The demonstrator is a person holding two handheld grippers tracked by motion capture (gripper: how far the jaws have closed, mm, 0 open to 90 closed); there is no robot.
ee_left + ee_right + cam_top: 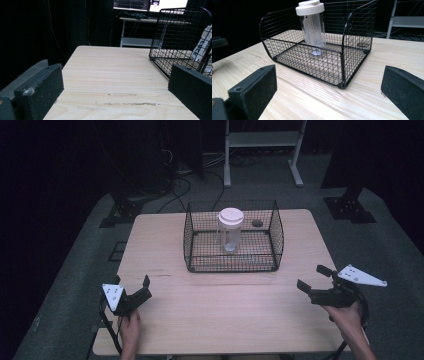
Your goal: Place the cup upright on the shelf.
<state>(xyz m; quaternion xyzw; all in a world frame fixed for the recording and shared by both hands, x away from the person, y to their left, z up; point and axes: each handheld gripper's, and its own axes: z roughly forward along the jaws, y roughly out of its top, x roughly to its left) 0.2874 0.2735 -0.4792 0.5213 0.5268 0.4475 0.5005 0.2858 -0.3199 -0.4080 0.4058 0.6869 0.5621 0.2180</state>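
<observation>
Jar [203, 46], left gripper view: dark characters run sideways down its white side behind the basket [175, 40] wire; they are cut by the mesh and cannot be made out with certainty.
Jar lid [231, 215], high view: a faint mark on top, too small to read.
Screens [150, 3], left gripper view: bright panels at the top edge, their content too small to read.
Table [225, 315], grippers: no readable text, brand or number.
</observation>
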